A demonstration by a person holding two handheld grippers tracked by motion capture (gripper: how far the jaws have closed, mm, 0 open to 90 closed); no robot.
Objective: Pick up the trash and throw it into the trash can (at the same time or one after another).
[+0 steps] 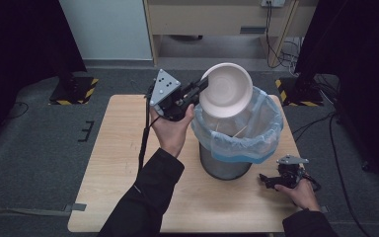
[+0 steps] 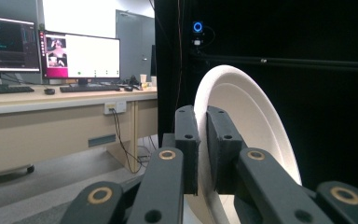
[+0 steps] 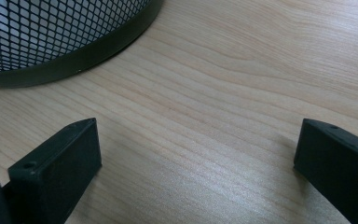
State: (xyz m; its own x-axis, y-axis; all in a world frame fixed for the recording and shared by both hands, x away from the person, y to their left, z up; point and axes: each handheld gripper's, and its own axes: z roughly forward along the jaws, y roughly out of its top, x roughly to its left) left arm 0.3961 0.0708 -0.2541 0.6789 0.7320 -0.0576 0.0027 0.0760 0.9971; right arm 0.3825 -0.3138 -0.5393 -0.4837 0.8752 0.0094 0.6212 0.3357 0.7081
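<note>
The left gripper pinches the rim of a round white disposable bowl, its jaws nearly closed on the thin edge. It holds the bowl tilted on edge, just ahead of the jaws and above the mouth of the black wire-mesh bin lined with a pale blue plastic bag, probably so that it can drop or empty straight in. The right gripper rests on the light wooden table with its jaws wide apart and empty, the bin's base just ahead of it, seemingly idle.
</note>
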